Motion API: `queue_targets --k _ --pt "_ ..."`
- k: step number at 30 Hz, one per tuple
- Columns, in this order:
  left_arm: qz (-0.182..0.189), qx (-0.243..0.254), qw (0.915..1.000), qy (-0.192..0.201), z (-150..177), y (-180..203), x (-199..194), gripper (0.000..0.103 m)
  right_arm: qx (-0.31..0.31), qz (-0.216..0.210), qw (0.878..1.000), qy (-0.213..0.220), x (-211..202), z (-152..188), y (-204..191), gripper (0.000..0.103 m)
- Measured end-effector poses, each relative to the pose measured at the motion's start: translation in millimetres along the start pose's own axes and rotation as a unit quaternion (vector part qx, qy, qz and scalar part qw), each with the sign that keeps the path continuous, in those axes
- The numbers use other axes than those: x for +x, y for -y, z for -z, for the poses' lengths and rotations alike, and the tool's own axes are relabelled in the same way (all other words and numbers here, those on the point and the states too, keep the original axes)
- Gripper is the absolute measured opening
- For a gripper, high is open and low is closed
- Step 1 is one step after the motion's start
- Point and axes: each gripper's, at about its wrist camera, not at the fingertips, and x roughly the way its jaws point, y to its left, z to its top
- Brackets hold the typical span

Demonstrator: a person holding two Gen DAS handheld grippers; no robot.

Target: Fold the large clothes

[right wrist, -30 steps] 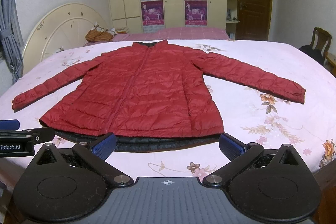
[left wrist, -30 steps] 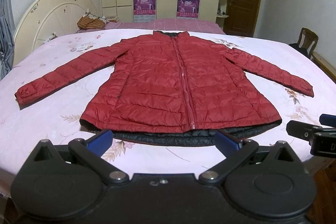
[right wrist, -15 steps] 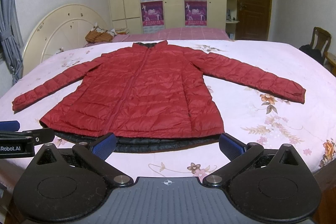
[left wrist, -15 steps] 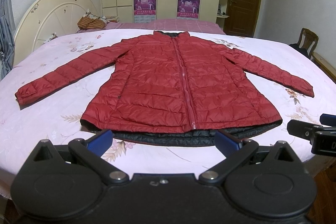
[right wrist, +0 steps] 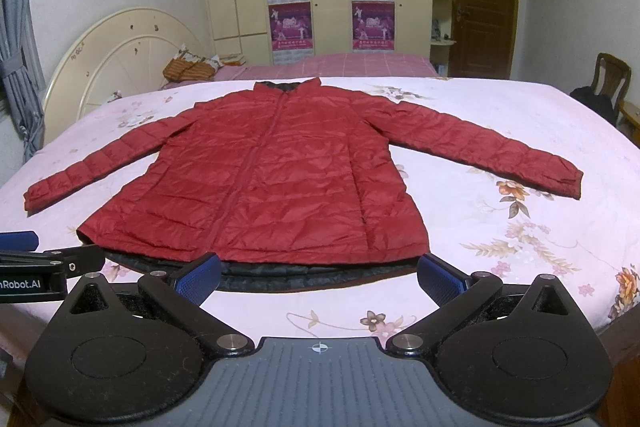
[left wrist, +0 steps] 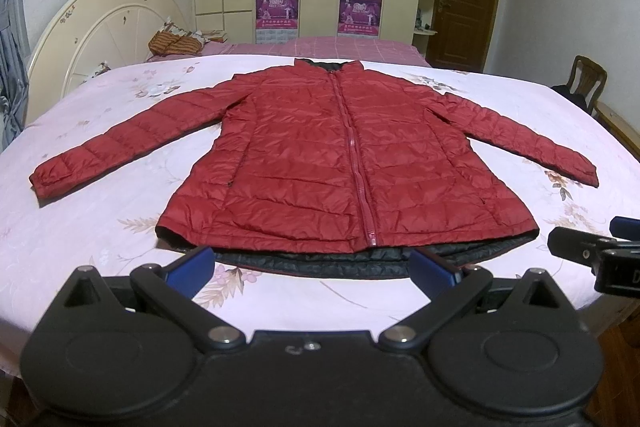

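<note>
Left wrist view: red down jacket is lying face up, zipped, in the middle of the bed, sleeves spread toward the side edges and hem nearest the bed's near edge, presumably flattened ready for folding. Its dark lining is showing past the hem. Left gripper is hovering just short of the hem, fingers spread, gripping nothing. Right gripper is doing likewise. Bare sheet is ringing the jacket on every side, leaving room for folding sleeves inward.
</note>
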Motion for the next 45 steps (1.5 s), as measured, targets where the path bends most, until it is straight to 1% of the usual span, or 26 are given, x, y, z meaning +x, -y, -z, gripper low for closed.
queue_targets --k 9,13,35,40,45 --pt "-0.001 -0.001 1.0 0.0 -1 -1 0 0.103 -0.001 0.0 1.0 0.001 2 -3 -2 0.103" --pt "-0.001 -0.001 1.0 0.001 -3 -3 1 0.103 -0.002 0.001 1.0 0.002 -1 -5 -10 0.103" --pt "-0.001 -0.001 1.0 0.001 -3 -6 2 0.103 -0.002 0.004 1.0 0.001 0 -5 -10 0.103" --pt "0.003 0.001 1.0 0.001 -2 -7 3 0.103 0.001 0.009 1.0 0.002 0 -7 -8 0.103" --pt "0.01 0.004 0.9999 0.0 -10 -7 16 0.103 0.01 0.022 1.0 0.005 7 -11 1 0.103"
